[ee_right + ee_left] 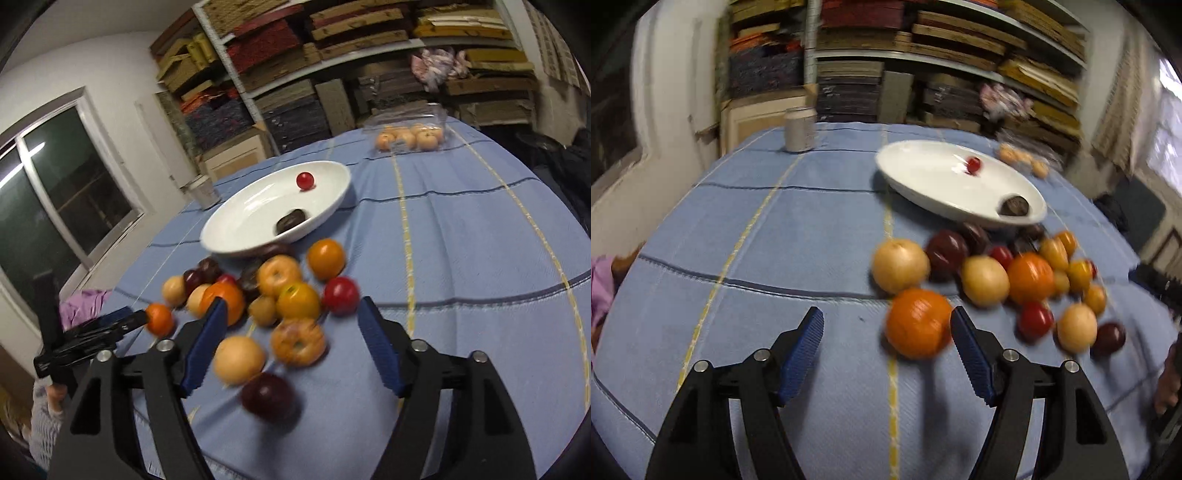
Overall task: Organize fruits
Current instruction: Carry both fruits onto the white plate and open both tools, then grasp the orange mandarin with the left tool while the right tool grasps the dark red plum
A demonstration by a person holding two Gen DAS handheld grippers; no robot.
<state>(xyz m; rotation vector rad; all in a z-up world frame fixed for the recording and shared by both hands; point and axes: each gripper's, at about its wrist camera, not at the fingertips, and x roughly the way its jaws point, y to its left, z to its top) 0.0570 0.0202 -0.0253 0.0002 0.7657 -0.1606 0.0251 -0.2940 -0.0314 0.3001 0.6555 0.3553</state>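
Your left claw (pixel 886 325) is spread wide and empty; an orange (pixel 918 323) lies just ahead, against its right finger. Your right claw (pixel 290 321) is spread too, pinching nothing, with a dark plum (pixel 269 397) and a pale apple (pixel 239 359) on the cloth between its fingers. Past both, the fruit pile (pixel 280 291) sits this side of the white bowl (pixel 236 236), which holds a small red fruit (pixel 305 181) and a dark one (pixel 290 220). Farthest off is a clear box of fruit (pixel 408 138).

Blue-clothed table (pixel 461 258) with white bowl (pixel 236 236), loose fruit pile (pixel 280 302) (blurred), jar (pixel 800 129), clear fruit box (pixel 410 133).
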